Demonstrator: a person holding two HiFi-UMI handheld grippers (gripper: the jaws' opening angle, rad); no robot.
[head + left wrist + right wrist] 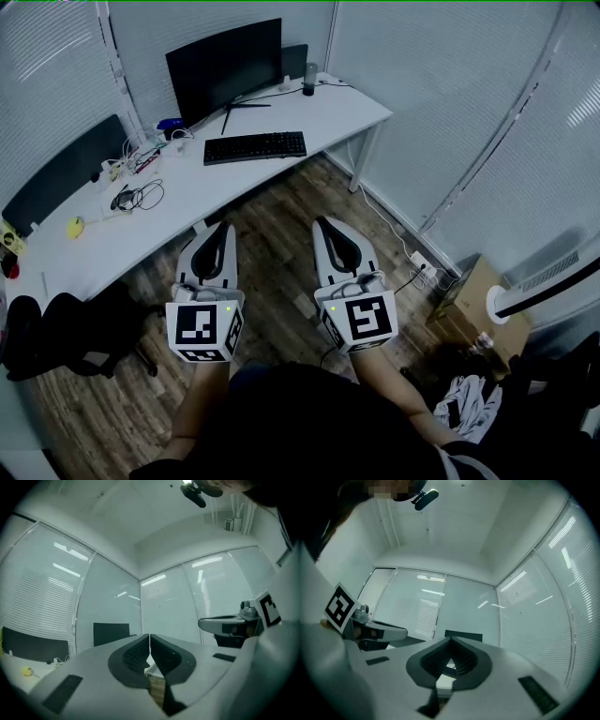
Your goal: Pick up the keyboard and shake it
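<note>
Progress nil so far, judging by the layout: no grasp made, no lift, no shake. Finds the keyboard (255,147) lying flat on the white table (216,187), in front of the dark monitor (225,66), untouched and well apart from both tools. Holds the left tool (223,230) and the right tool (324,225) side by side over the wooden floor (281,246), short of the table's near edge, pointing roughly level toward it. Shows the left tool clenched in its own view, pads meeting with nothing between them; shows the right tool likewise clenched and empty, tips together. Leaves everything to do, then: closing the gap to the table, parting the jaws, taking the keyboard, raising it clear, shaking it. Probably calls for a grip at each end, given the length of the keyboard. As for containers: a dark cup (309,78) near the table's far corner, beside the monitor, contents not visible from here; a cardboard box (466,292) on the floor at the right, by the wall, contents unseen. Elsewhere on the table, only loose cables (141,195) and a small yellow object (75,226) toward its left end, well away from the keyboard.
</note>
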